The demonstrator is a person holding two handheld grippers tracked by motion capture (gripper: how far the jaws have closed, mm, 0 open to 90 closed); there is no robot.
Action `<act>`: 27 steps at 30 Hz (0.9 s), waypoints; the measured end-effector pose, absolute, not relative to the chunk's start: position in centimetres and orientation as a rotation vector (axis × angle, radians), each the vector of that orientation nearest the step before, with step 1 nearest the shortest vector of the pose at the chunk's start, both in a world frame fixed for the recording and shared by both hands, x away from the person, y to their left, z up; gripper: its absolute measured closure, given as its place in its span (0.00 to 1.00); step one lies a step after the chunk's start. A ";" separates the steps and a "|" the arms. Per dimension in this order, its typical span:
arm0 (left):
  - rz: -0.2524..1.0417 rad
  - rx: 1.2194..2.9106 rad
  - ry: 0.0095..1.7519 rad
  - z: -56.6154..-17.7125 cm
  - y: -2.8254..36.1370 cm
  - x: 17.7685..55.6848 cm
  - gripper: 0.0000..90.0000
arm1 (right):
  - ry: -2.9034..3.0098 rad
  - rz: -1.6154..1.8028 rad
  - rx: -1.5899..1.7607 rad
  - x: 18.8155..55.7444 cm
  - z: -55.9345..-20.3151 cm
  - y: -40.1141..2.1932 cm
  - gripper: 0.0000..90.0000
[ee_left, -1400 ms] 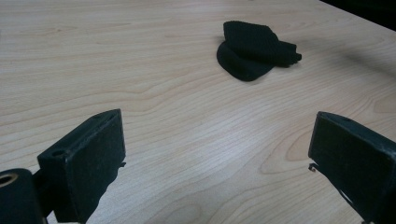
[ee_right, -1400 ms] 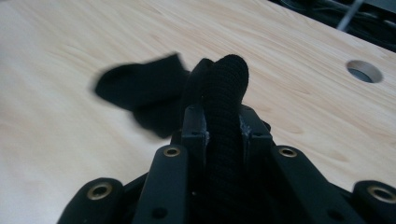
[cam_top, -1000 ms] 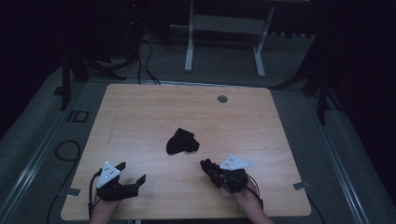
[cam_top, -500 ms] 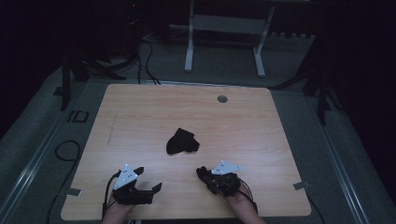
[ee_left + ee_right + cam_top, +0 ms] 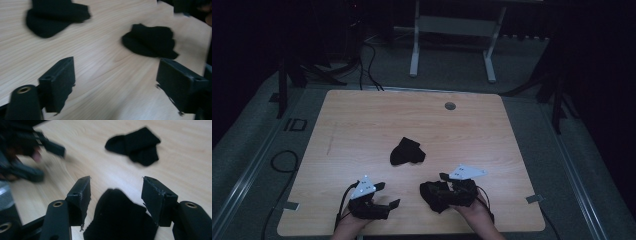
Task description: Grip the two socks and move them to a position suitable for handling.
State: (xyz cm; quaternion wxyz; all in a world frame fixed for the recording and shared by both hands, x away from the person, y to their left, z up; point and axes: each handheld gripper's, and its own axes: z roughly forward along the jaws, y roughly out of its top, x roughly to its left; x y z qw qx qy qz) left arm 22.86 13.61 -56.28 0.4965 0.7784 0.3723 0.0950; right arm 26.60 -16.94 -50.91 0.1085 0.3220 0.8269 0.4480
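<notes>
Two black socks on a wooden table (image 5: 362, 125): one sock (image 5: 407, 151) mid-table, another (image 5: 432, 195) between the right gripper's (image 5: 116, 192) parted jaws; left gripper (image 5: 384, 196) spread wide nearby

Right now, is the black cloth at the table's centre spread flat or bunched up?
Bunched up. The black cloth forms a compact, lumpy heap with overlapping folds in the high view; the right gripper view shows layered flaps.

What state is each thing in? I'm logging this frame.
Left gripper: open, empty, low over the table.
Right gripper: open, jaws either side of the near sock.
Near sock: crumpled, not clamped.
Far sock: crumpled, lying alone mid-table.
</notes>
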 end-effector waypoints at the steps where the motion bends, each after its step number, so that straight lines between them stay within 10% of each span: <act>1: 0.215 1.889 0.893 -56.2 13.1 23.0 0.21 | 2.432 1.324 0.948 26.6 -50.4 -17.2 0.45; 12: 0.167 2.093 0.744 -56.4 7.1 25.8 0.42 | 2.564 1.165 0.930 27.1 -53.7 -17.0 0.50; 20: 0.142 2.187 0.725 -57.0 5.3 27.4 0.49 | 2.645 1.078 0.905 27.5 -55.5 -17.2 0.87; 27: 0.119 2.198 0.686 -56.9 4.6 28.9 0.57 | 2.670 1.100 0.893 27.7 -55.7 -17.4 0.91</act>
